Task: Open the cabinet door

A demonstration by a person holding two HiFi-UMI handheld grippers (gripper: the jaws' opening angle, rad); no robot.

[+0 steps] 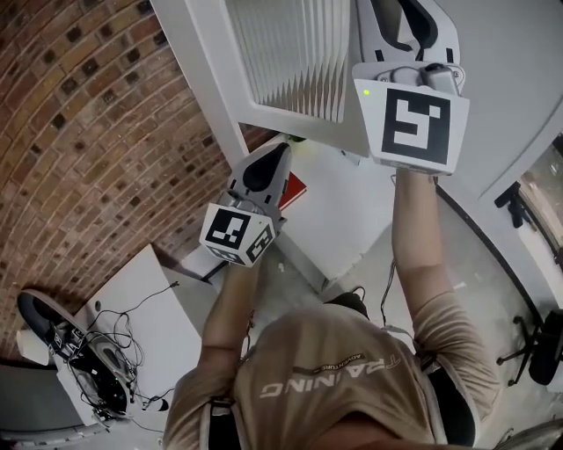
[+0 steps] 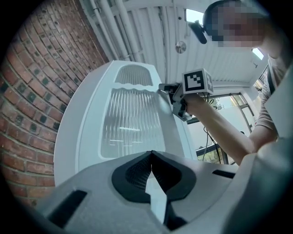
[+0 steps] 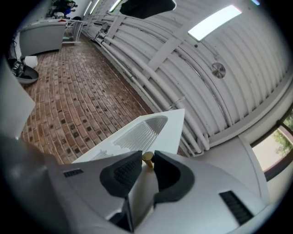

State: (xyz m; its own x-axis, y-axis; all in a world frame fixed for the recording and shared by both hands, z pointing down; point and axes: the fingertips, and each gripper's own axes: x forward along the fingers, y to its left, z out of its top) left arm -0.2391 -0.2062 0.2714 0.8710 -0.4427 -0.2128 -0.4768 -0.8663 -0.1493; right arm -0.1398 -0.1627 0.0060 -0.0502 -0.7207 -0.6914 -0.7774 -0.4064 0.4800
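The white cabinet door (image 1: 290, 53) has a ribbed glass panel and stands partly swung out from the cabinet. In the right gripper view the same door (image 3: 142, 130) carries a small brass knob (image 3: 148, 157). My right gripper (image 3: 147, 162) is shut on that knob, with a pad on each side of it. The left gripper view shows the right gripper (image 2: 167, 90) at the door's (image 2: 130, 123) right edge. In the head view the right gripper (image 1: 403, 18) is raised at the top. My left gripper (image 1: 280, 151) hangs lower, short of the door, shut (image 2: 151, 154) with nothing in it.
A brick wall (image 1: 88, 132) runs along the left. A white table (image 1: 149, 308) with cables and gear stands at the lower left. The white cabinet body (image 1: 343, 220) is below the door, with a red item (image 1: 295, 189) beside it. A black office chair (image 1: 541, 352) is at the right.
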